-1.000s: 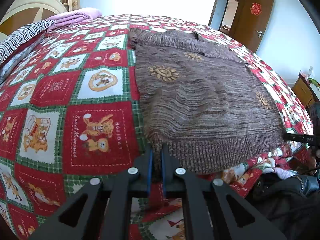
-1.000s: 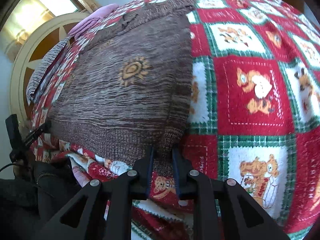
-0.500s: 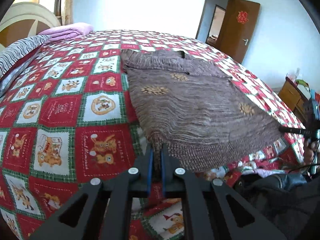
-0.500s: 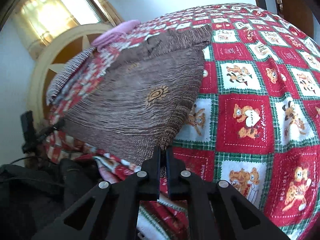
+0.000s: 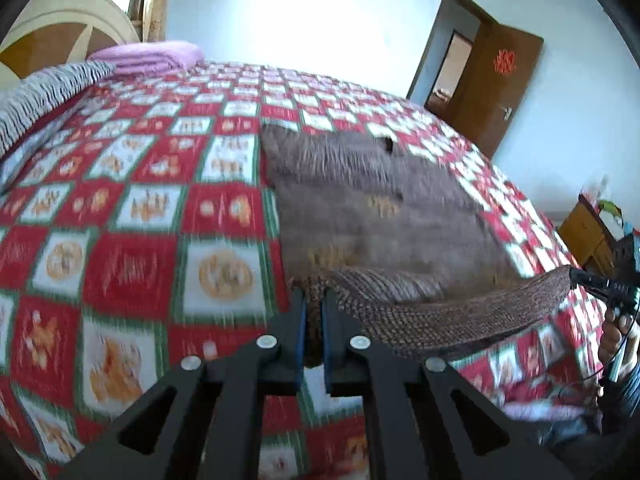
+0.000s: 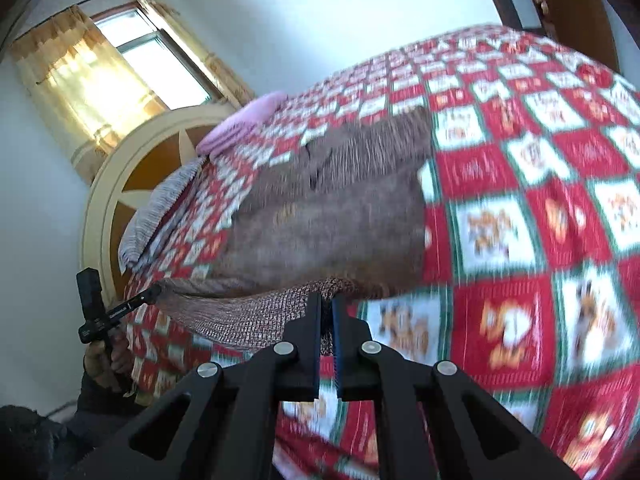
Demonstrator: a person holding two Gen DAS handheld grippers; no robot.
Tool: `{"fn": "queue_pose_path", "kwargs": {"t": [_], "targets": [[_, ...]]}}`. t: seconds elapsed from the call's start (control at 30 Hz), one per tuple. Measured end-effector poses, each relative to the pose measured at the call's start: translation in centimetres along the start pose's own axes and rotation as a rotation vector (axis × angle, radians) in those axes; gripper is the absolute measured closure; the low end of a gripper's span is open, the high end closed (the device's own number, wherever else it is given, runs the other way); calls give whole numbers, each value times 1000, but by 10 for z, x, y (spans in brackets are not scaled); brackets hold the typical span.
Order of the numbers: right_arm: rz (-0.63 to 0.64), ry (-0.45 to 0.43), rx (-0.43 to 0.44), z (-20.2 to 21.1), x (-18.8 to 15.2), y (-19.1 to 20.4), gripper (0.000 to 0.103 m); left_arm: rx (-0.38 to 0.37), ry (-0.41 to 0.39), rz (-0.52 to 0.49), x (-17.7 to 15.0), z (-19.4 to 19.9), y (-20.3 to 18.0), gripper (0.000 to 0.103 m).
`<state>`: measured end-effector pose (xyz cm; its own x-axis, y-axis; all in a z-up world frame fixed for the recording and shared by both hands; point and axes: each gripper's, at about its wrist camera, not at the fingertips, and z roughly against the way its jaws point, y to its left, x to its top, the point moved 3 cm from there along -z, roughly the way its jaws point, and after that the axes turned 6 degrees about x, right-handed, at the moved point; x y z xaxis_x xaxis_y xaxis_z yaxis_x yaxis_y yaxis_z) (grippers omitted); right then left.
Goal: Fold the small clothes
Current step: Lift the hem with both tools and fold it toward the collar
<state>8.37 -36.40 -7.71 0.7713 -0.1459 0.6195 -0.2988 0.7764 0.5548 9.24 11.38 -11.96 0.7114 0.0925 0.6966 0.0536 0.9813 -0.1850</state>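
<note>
A brown knit sweater with orange sun motifs lies on the bed; it also shows in the right wrist view. My left gripper is shut on the left corner of its ribbed hem. My right gripper is shut on the right corner of the hem. The hem hangs lifted between the two grippers, above the bedspread. The far part with collar and sleeves rests on the bed. Both views are motion-blurred.
The bed has a red, green and white patchwork bedspread. A pink folded blanket and a striped pillow lie by the round headboard. A brown door and a wooden cabinet stand at the right.
Both grippers have lifted the hem off the bed and carried it forward, toward the collar. The right gripper went from slightly apart to shut on the hem.
</note>
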Motion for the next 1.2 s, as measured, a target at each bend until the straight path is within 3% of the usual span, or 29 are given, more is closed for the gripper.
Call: {"fn": "queue_pose_path", "kwargs": {"t": [0.27,0.3,0.63,0.83,1.2], "targets": [[45,-90,-38,-7,68,4,99,18,-90,-24,67,-15,-14,96],[50,-115,-44,-8,88,3,99,15,-95,-24,76,-18,-14,96],[50,-162,-74,-36,174,-10,99,45,-147,-67,158,-50,-26,96],[29,-129,-97,-70,200,-26,99,81,-74,-73,180,-103,-21,96],[-76,40,-208,-208,238,-119,99,177,120,-125,187,-238,-14,96]]}}
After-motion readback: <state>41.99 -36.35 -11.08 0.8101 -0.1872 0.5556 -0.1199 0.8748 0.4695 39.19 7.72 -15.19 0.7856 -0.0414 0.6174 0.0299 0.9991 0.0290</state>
